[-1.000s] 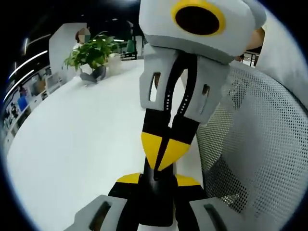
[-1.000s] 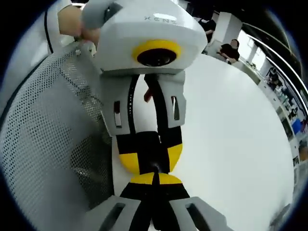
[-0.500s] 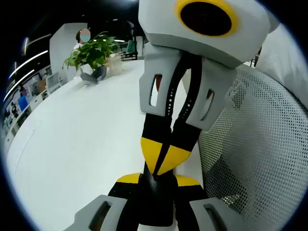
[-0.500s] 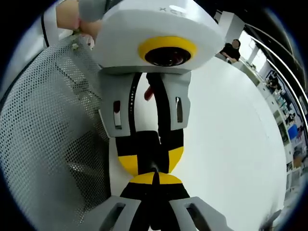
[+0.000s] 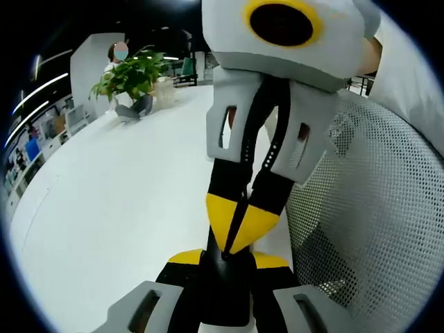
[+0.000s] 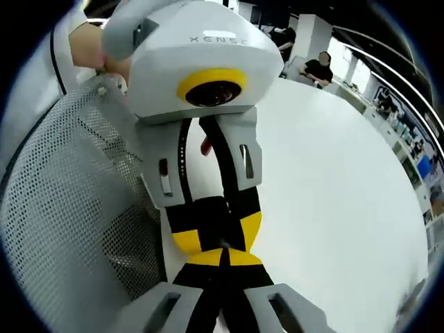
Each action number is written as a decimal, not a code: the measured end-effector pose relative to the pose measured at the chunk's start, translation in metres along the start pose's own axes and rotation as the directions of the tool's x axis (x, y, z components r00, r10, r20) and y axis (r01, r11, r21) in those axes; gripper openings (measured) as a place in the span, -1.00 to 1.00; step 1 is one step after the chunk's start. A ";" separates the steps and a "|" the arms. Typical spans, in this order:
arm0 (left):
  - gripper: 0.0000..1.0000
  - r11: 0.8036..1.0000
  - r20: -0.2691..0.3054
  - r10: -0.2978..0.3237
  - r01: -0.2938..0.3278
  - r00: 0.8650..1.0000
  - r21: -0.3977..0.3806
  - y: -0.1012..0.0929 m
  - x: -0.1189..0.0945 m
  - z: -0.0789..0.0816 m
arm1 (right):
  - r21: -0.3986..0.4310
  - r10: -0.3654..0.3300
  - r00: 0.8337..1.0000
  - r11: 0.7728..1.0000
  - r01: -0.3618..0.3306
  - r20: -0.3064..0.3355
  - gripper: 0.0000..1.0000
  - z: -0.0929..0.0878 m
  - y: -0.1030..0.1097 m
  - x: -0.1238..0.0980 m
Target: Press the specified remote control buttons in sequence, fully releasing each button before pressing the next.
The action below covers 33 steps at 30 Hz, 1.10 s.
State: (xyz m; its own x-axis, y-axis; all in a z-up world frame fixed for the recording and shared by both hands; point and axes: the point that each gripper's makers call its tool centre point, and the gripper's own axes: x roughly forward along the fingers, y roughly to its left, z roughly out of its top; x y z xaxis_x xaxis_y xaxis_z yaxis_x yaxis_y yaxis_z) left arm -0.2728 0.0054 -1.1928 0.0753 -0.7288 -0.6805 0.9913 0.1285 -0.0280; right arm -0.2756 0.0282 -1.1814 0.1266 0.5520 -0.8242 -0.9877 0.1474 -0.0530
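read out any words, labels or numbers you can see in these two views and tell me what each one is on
"XENSE", or close to it, its last letter unclear: raised letters on the white housing of the left gripper, seen in the right gripper view.
Shelves along the far wall in the right gripper view: anything printed there is too small and blurred to read.
Left gripper view: no readable text on the right gripper, the table or the mesh chair back.

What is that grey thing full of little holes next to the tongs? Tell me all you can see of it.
It is a mesh chair back, pale grey, looking like a stretched fabric or plastic net pierced all over with small round holes. It curves and stands beside the white table, along its edge. A darker shape shows dimly through the mesh low down. In the right gripper view the same chair back rises on the other side, with a person's hand near its top. Whether anything touches it is not clear.
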 end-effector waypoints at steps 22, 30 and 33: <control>-0.52 1.000 -0.028 -0.004 0.004 1.000 0.010 0.000 0.001 0.000 | 0.061 0.039 0.998 0.997 -0.042 0.038 -1.00 -0.004 -0.005 -0.003; -0.52 1.000 -0.030 -0.004 0.004 1.000 0.010 0.000 0.001 0.000 | 0.116 0.036 0.999 0.993 -0.039 0.023 -0.38 -0.036 -0.015 -0.019; -0.51 1.000 -0.039 -0.005 0.006 0.999 0.013 0.000 0.001 0.000 | 0.116 0.047 0.999 0.992 -0.050 0.022 -0.26 -0.042 -0.011 -0.018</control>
State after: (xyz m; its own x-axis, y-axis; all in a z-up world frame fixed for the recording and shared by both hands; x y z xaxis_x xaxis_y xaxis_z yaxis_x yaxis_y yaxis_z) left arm -0.2723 0.0050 -1.1934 0.0657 -0.7027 -0.7085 0.9930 0.1157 -0.0226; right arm -0.2704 -0.0178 -1.1891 0.0816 0.5761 -0.8133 -0.9754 0.2137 0.0535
